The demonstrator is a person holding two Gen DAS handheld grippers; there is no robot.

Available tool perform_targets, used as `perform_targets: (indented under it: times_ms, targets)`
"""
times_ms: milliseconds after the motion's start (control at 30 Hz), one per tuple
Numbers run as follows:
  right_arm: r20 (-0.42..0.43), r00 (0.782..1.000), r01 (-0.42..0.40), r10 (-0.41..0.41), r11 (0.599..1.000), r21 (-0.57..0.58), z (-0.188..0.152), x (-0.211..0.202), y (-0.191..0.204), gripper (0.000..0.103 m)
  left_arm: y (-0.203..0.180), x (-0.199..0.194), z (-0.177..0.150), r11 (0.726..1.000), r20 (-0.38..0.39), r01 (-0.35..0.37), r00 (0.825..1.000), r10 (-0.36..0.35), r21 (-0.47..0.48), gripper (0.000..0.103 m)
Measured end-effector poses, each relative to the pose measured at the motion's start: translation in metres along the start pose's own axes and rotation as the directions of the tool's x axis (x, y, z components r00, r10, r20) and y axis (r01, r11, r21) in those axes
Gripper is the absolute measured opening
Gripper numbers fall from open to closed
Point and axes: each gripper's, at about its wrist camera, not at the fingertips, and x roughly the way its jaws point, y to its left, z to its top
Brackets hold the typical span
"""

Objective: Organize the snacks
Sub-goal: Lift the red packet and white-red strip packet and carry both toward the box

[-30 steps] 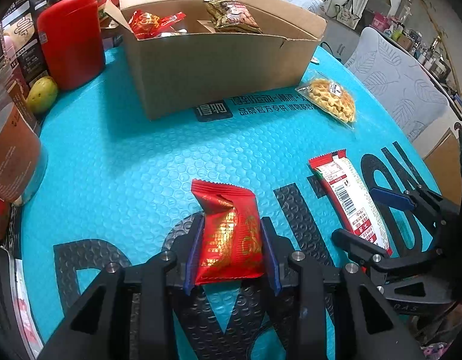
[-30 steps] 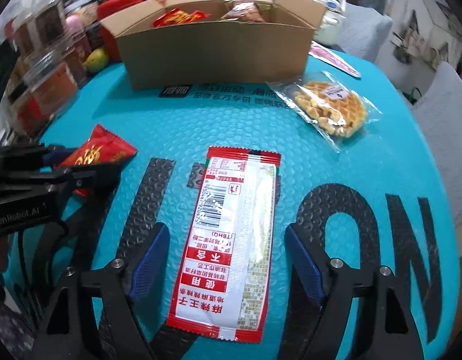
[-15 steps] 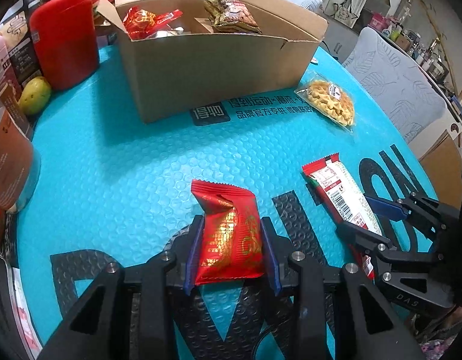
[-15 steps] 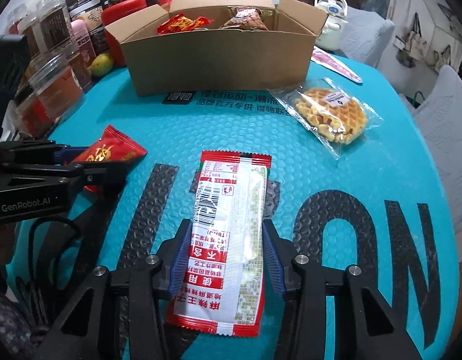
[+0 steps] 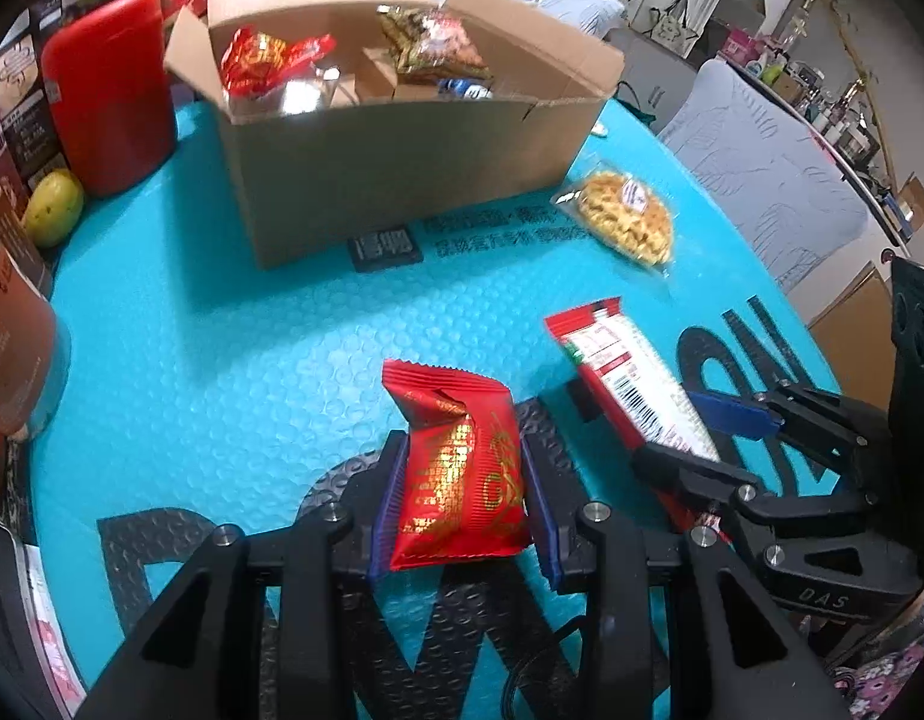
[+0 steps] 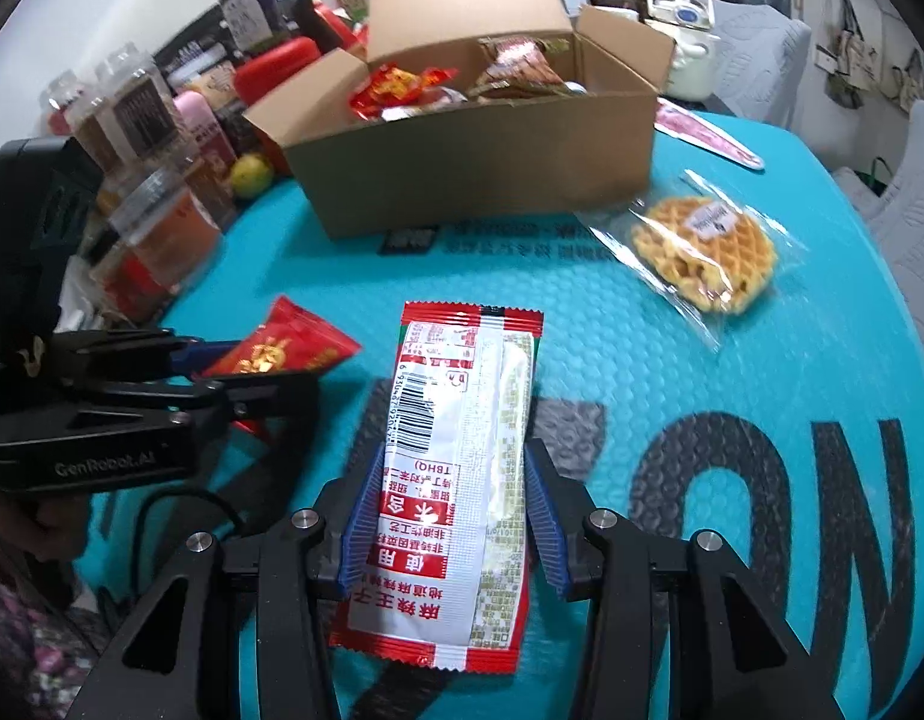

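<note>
My left gripper (image 5: pixel 465 504) is shut on a red foil snack packet (image 5: pixel 459 474) and holds it just above the teal mat; the packet also shows in the right wrist view (image 6: pixel 282 348). My right gripper (image 6: pixel 453 516) is shut on a long red-and-white snack packet (image 6: pixel 456 456), lifted off the mat; it also shows in the left wrist view (image 5: pixel 630 384). The open cardboard box (image 5: pixel 402 180) at the back holds several snacks. A bagged waffle (image 6: pixel 702 252) lies right of the box.
Red canister (image 5: pixel 108 90), jars and a yellow-green fruit (image 5: pixel 51 210) stand at the left edge. A pink packet (image 6: pixel 702 135) lies behind the waffle. A white kettle (image 6: pixel 681 36) stands behind the box. Chairs stand to the right.
My right gripper closed on the long packet and raised it. Both grippers have lifted with their packets and moved toward the box.
</note>
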Motion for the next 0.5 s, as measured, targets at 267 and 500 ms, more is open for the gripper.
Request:
perform_targets:
  times_ms: [267,500]
  targets:
    - [0.089,0.995,-0.052,0.055,0.998,-0.028,0.014,-0.032,0.009,0.045,-0.016,-0.029,0.013,0.999,0.085,-0.006,0.996,0.002,0.040,0.037]
    - [0.178,0.983,-0.031,0.048,0.995,-0.095,0.027,-0.062,0.019,0.045,-0.031,-0.062,0.026,0.996,0.185,-0.034,0.983,0.017,0.087,0.037]
